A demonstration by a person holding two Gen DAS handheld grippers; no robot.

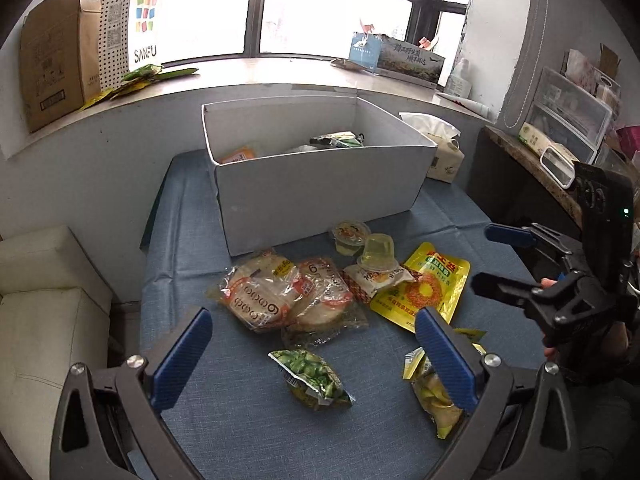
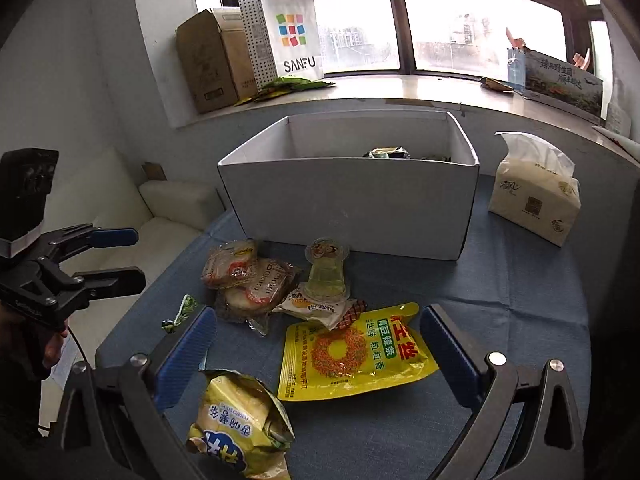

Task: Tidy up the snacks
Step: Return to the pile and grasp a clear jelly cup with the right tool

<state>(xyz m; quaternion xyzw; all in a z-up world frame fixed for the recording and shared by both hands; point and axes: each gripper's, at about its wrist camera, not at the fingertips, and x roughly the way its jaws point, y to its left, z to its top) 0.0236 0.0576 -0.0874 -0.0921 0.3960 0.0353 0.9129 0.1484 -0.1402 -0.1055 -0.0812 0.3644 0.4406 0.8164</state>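
Both pairs of tongs hang empty and spread wide above the blue tabletop point(image 1: 248, 432): the left tongs point(image 1: 314, 354) over the green bean packet point(image 1: 312, 376), the right tongs point(image 2: 318, 354) over the yellow pouch point(image 2: 352, 354).

The white box point(image 1: 320, 188) stands at twelve o'clock with a few packets already inside. The remaining snacks lie loose in front of it: two wrapped cakes point(image 1: 276, 294), two jelly cups point(image 1: 376, 252) and a yellow chip bag point(image 2: 240, 420) at about seven o'clock in the right wrist view.

The step in hand looks like choosing the next snack. The flat yellow pouch offers little to pinch, so a descent over one free edge should serve better than pressing on its middle. A small packet overlaps its top edge and a jelly cup rests there, so lifting from the lower side should avoid dragging them.

Open cloth lies at three o'clock. The box's near wall is tall; anything carried must rise above its rim. The tissue pack point(image 2: 536, 200) stands just beside the box's right corner.
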